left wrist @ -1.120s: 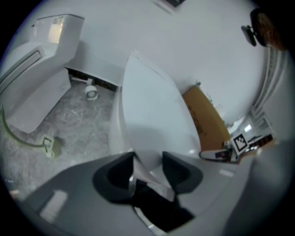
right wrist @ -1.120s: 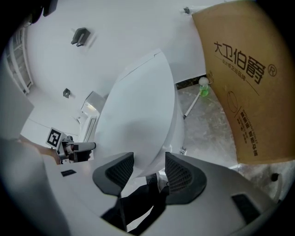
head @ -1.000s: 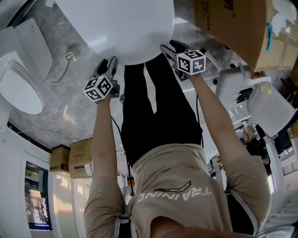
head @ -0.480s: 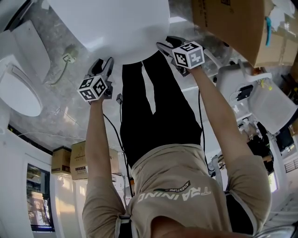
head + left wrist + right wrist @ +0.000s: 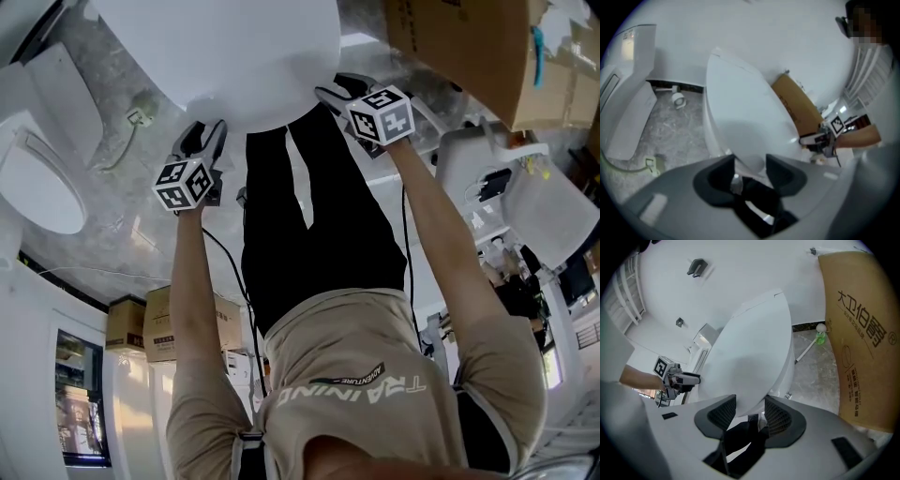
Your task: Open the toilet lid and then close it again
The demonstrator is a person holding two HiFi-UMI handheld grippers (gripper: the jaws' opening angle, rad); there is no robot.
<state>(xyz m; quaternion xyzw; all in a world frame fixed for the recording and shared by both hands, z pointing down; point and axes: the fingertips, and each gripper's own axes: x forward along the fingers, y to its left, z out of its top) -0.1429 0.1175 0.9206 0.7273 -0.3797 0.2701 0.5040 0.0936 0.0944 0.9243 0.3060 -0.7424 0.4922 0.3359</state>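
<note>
Straddling toilet lid (image 5: 225, 47) rim, left claw (image 5: 750, 159) just opened wider – shifted outward, right claw (image 5: 750, 404) apart

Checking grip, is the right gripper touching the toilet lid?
Cannot tell. Right gripper view: toilet lid edge lies within the open right gripper, contact unclear.

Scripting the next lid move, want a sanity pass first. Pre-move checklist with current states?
1. Rim of toilet lid between left gripper jaws: ok; these jaws have just been opening.
2. Rim between right gripper jaws: ok.
3. Either gripper clamped on the rim: not ok, both stand wide.
4. Lid fully down: cannot tell.
5. Gap between lid and cardboard box: ok, floor shows between them.
</note>
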